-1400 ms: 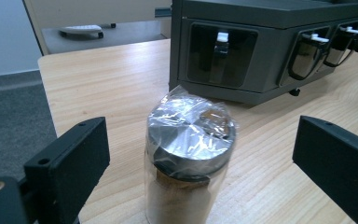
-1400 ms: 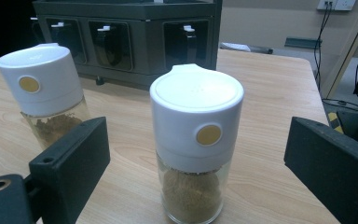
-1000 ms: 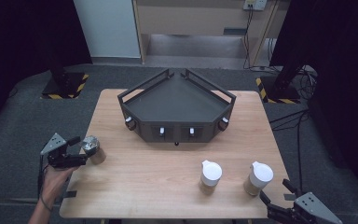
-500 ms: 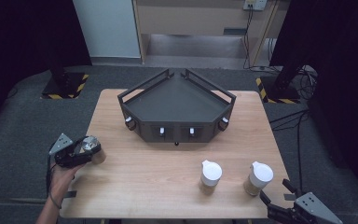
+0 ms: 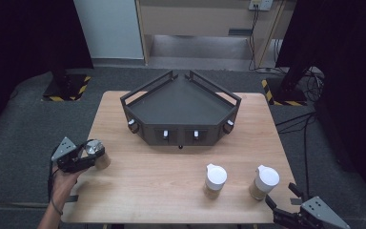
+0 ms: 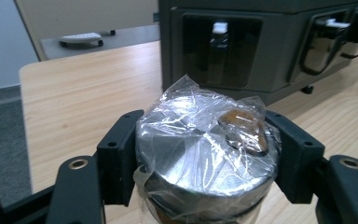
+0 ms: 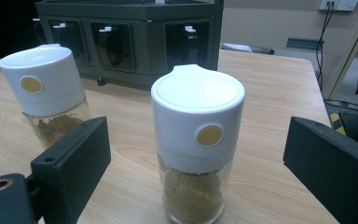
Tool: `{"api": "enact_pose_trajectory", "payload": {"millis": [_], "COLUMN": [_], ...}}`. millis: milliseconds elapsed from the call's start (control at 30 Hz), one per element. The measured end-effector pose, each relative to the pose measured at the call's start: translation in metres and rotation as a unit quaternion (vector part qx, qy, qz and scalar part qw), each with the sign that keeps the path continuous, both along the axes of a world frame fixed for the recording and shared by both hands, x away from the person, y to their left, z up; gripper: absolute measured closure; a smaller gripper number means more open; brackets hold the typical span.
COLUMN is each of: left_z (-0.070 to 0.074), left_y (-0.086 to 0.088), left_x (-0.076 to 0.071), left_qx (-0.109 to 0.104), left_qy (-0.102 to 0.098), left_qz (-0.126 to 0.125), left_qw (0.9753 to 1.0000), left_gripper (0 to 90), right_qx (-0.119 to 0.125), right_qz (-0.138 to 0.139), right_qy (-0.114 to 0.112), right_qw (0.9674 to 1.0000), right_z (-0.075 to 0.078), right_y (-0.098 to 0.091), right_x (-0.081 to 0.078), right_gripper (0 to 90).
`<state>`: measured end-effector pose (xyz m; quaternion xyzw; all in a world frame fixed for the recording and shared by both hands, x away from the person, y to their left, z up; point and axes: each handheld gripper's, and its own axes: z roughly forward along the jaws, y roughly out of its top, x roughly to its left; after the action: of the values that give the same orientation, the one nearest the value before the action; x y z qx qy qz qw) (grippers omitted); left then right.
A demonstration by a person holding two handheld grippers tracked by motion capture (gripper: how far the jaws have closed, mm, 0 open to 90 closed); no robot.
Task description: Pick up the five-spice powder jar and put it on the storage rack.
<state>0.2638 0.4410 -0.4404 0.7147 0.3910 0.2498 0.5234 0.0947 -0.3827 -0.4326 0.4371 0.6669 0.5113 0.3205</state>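
Right gripper view: right hand-held gripper (image 7: 196, 172) jaws spread wide, white-capped spice jar (image 7: 196, 140) upright between them, untouched, dead ahead near desk (image 5: 171, 191) front edge. Left hand-held gripper (image 6: 200, 158) clamps film-wrapped metal-lidded jar (image 6: 205, 154) at desk's left edge.

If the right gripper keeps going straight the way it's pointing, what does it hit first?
Most likely the nearer white-capped spice jar, which stands centred between the open fingers of the right gripper. The dark rack lies farther behind; exact depth is unclear.
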Motion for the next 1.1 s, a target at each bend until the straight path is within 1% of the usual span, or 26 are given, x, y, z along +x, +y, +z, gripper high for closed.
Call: {"api": "enact_pose_trajectory", "payload": {"millis": [200, 267, 333, 533, 700, 733, 867, 900, 933, 967, 1000, 1033, 1100], "left_z": [0.018, 0.024, 0.030, 0.049, 0.064, 0.068, 0.079, 0.085, 0.085, 0.093, 0.093, 0.101, 0.109], "left_y": [-0.013, -0.017, -0.019, -0.031, -0.041, -0.044, -0.052, -0.055, -0.055, -0.060, -0.060, -0.065, -0.071], "left_x": [0.006, 0.009, 0.012, 0.019, 0.023, 0.025, 0.029, 0.031, 0.031, 0.033, 0.033, 0.036, 0.040], "left_qx": [0.004, -0.003, -0.004, -0.007, -0.011, -0.013, -0.021, -0.021, -0.021, -0.021, -0.021, -0.021, -0.022], "left_qy": [-0.001, 0.002, 0.005, 0.001, 0.001, 0.004, 0.005, 0.002, 0.002, 0.000, 0.000, -0.002, -0.001], "left_qz": [-0.030, -0.043, -0.054, -0.082, -0.096, -0.098, -0.113, -0.119, -0.119, -0.124, -0.124, -0.128, -0.130], "left_qw": [0.9995, 0.9991, 0.9985, 0.9966, 0.9953, 0.9951, 0.9934, 0.9927, 0.9927, 0.9920, 0.9920, 0.9916, 0.9913], "left_gripper": [33.7, 33.7, 33.7, 33.7, 33.7, 33.7, 33.7, 33.7, 33.7, 33.7, 33.7, 33.7, 33.7], "right_qx": [0.001, 0.001, 0.001, 0.003, 0.003, 0.003, 0.004, 0.005, 0.005, 0.005, 0.005, 0.005, 0.005], "right_qz": [0.000, 0.000, 0.000, 0.001, 0.001, 0.002, 0.002, 0.002, 0.002, 0.002, 0.002, 0.003, 0.003], "right_qy": [0.000, -0.001, -0.001, -0.001, -0.001, -0.001, -0.002, -0.002, -0.002, -0.002, -0.002, -0.002, -0.003], "right_qw": [1.0000, 1.0000, 1.0000, 1.0000, 1.0000, 1.0000, 1.0000, 1.0000, 1.0000, 1.0000, 1.0000, 1.0000, 1.0000], "right_z": [0.000, 0.000, 0.000, -0.001, -0.001, -0.001, -0.001, -0.001, -0.001, -0.001, -0.001, -0.001, -0.001], "right_y": [0.000, 0.000, -0.001, -0.001, -0.001, -0.001, -0.002, -0.002, -0.002, -0.002, -0.002, -0.002, -0.002], "right_x": [0.000, 0.000, 0.000, 0.000, 0.000, 0.000, 0.000, 0.000, 0.000, 0.000, 0.000, 0.000, 0.000], "right_gripper": [7.3, 7.4, 7.4, 7.4, 7.4, 7.4, 7.4, 7.4, 7.4, 7.4, 7.4, 7.4, 7.4]}}
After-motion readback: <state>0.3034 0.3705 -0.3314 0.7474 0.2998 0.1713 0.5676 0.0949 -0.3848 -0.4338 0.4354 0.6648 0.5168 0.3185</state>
